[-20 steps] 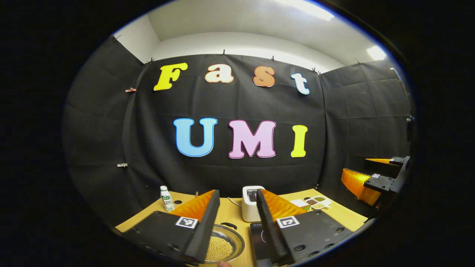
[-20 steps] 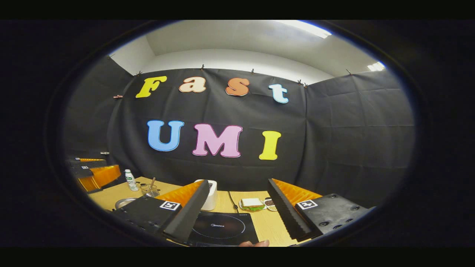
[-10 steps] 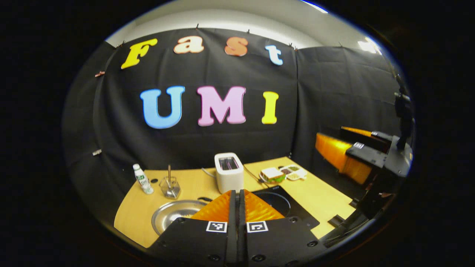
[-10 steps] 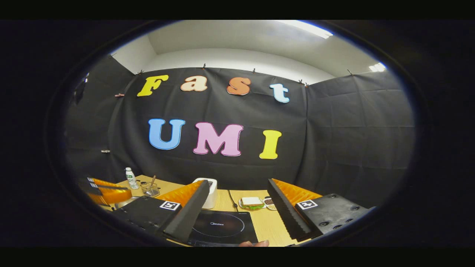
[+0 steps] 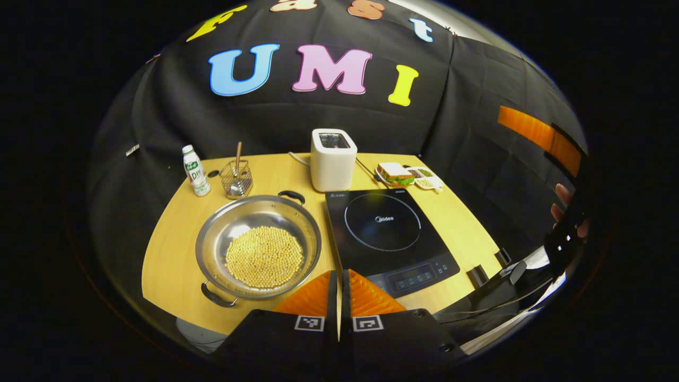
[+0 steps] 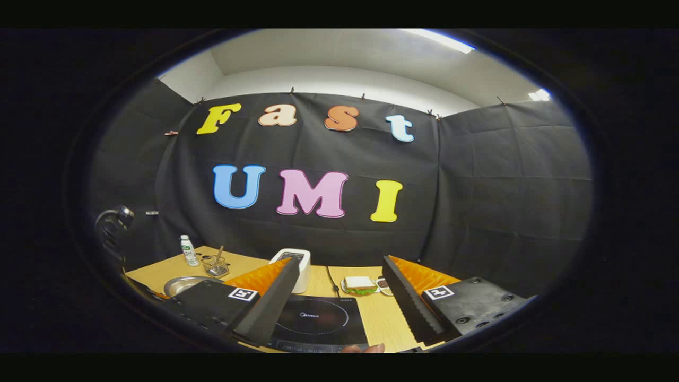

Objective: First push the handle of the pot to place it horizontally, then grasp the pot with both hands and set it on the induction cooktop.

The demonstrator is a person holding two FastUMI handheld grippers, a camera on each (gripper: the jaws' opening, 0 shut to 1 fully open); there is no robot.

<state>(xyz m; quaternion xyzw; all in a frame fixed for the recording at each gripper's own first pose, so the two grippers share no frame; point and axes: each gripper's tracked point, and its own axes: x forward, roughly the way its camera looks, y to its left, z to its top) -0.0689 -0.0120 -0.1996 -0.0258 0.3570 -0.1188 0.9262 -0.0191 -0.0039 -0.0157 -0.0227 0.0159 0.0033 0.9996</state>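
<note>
A steel pot [image 5: 258, 246] holding yellow beans sits on the left half of the table. Its two black handles lie on a diagonal, one at the far right [image 5: 292, 195] and one at the near left [image 5: 216, 297]. The black induction cooktop [image 5: 390, 233] lies flat just right of the pot. My left gripper [image 5: 338, 276] is shut with nothing in it, above the near table edge between pot and cooktop. In the right gripper view, my right gripper [image 6: 339, 305] stands open over the cooktop [image 6: 318, 321], with the pot's rim [image 6: 183, 285] to its left.
A white toaster [image 5: 332, 159] stands behind the cooktop, its cord trailing on the table. A small bottle [image 5: 195, 171] and a wire basket [image 5: 236, 180] stand behind the pot. A sandwich plate [image 5: 395, 173] and a small dish tray [image 5: 427, 180] lie at the back right.
The left gripper went from open to shut, then rose and tilted down so the whole table shows. The right gripper has barely moved and stays open.
</note>
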